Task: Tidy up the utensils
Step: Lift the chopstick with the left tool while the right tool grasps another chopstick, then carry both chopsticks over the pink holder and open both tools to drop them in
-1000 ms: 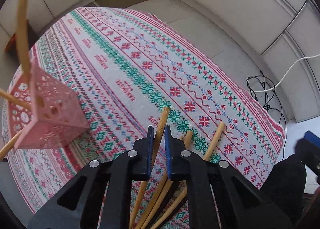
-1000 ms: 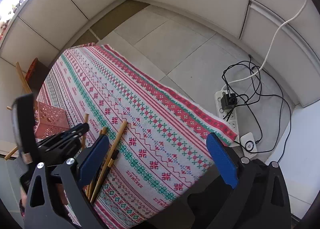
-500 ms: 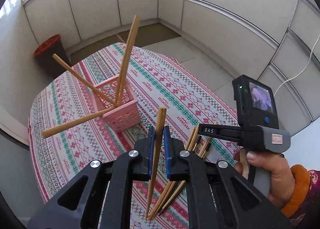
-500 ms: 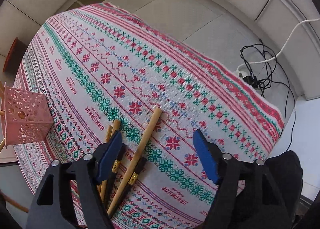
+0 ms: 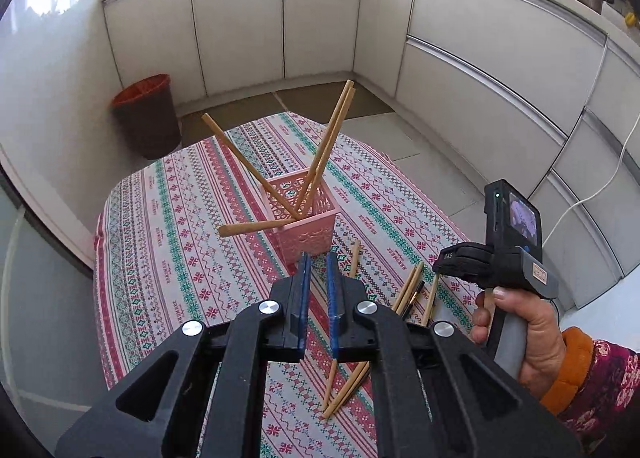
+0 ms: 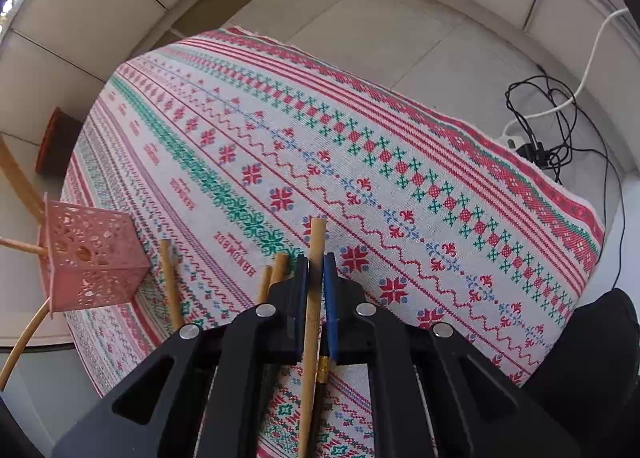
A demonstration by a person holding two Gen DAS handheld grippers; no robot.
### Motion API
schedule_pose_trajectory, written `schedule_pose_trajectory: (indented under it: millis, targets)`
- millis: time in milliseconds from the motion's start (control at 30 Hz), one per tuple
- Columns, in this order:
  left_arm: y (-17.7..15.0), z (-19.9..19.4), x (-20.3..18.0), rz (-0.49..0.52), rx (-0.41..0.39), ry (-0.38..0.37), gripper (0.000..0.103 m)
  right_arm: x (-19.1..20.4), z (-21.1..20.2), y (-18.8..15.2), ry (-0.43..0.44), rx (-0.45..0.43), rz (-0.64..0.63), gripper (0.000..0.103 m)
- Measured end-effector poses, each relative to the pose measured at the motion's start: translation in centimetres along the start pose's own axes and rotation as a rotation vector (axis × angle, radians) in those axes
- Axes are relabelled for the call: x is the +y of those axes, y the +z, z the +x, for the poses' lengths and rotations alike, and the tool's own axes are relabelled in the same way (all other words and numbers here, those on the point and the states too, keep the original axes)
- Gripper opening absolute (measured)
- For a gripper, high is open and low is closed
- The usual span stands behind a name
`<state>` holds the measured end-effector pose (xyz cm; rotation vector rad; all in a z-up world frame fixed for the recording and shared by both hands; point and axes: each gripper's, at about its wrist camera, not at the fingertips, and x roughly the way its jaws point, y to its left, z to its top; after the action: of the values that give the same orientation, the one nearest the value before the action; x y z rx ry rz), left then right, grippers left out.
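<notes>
Right gripper (image 6: 316,278) just clamped shut on a chopstick (image 6: 314,298) from the cloth pile, four already in the pink holder (image 5: 304,218), a few left lying around.

— We see matt wooden chopsticks (image 6: 312,298) on a coarse woven tablecloth (image 6: 400,178) — cloth, cross-stitch patterned.

— And we note the pink holder (image 5: 306,218): perforated plastic, smooth; gripper bodies matt black plastic.
</notes>
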<state>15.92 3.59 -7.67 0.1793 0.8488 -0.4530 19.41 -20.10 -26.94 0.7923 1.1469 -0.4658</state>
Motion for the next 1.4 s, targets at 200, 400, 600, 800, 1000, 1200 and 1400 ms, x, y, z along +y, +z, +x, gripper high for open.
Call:
schedule_pose_trajectory:
  millis: [200,400,600,800,1000,1200,1400]
  targets:
    - [-1.6,5.4,-0.9,-0.019,0.205,-0.108,0.008,1.2,-5.6,-1.1,0.109,-0.111,-0.106,0.008]
    - [-1.8,13.6,-4.2,0.031,0.349,-0.066,0.023,-1.3,-9.0,-1.0,0.187,-0.134,-0.076,0.008]
    - [-0.9,19.4,-6.0,0.047,0.400,-0.002,0.026,-3.0,-9.1,0.2,0.189,-0.143,-0.064,0.008]
    - [-1.1,23.1,-6.1,0.049,0.458,0.047,0.027,-3.4,-8.3,1.3,0.197,-0.143,-0.074,0.008]
    - [-0.9,23.2,-6.9,0.109,0.444,0.036,0.008,-3.5,-7.9,1.7,0.218,-0.135,-0.070,0.008]
    - [-0.3,17.0,-5.5,0.077,0.294,0.019,0.007,-2.7,-10.2,1.1,0.287,-0.166,-0.105,0.008]
    - [-0.1,8.6,-3.1,-0.004,0.112,0.007,0.006,-0.8,-13.8,-1.5,0.333,-0.220,-0.218,0.008]
